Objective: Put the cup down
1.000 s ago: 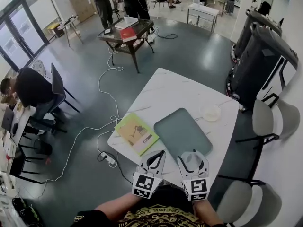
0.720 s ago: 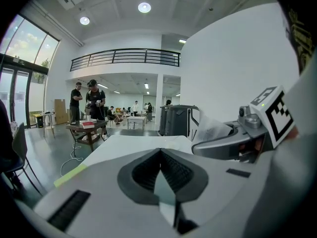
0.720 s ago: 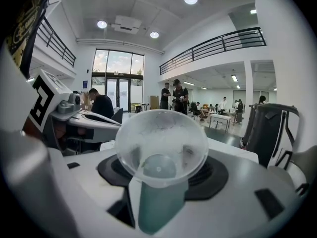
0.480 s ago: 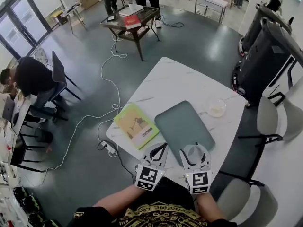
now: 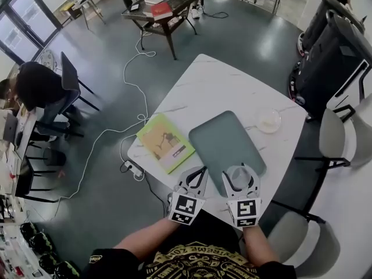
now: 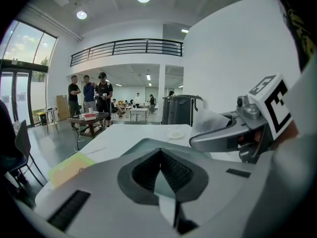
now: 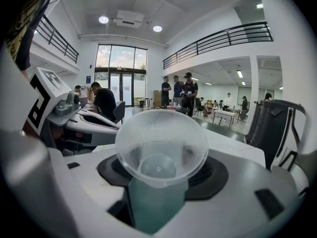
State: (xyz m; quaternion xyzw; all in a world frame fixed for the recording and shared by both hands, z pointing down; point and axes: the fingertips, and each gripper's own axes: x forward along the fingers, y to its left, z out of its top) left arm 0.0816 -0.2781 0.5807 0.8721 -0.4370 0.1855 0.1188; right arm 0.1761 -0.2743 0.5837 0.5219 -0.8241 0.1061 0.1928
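Head view shows both grippers lower than a second ago. The right gripper (image 5: 240,178) is clamped on the clear plastic cup (image 5: 238,175), above the near edge of the teal mat (image 5: 224,141). The left gripper (image 5: 199,173) has its jaws together and empty. Set-down looks close.

a white marble-look table (image 5: 221,89) carries a grey-green mat (image 5: 221,138). a yellow-green book (image 5: 164,143) lies just beside the mat's left edge, and a small clear dish (image 5: 268,121) sits near its far right corner. on the grey floor a white cable (image 5: 125,81) runs to a power strip (image 5: 132,168). farther off stands a low dark table (image 5: 183,6) bearing a red book (image 5: 161,11). a grey chair (image 5: 332,137) stands at the right.
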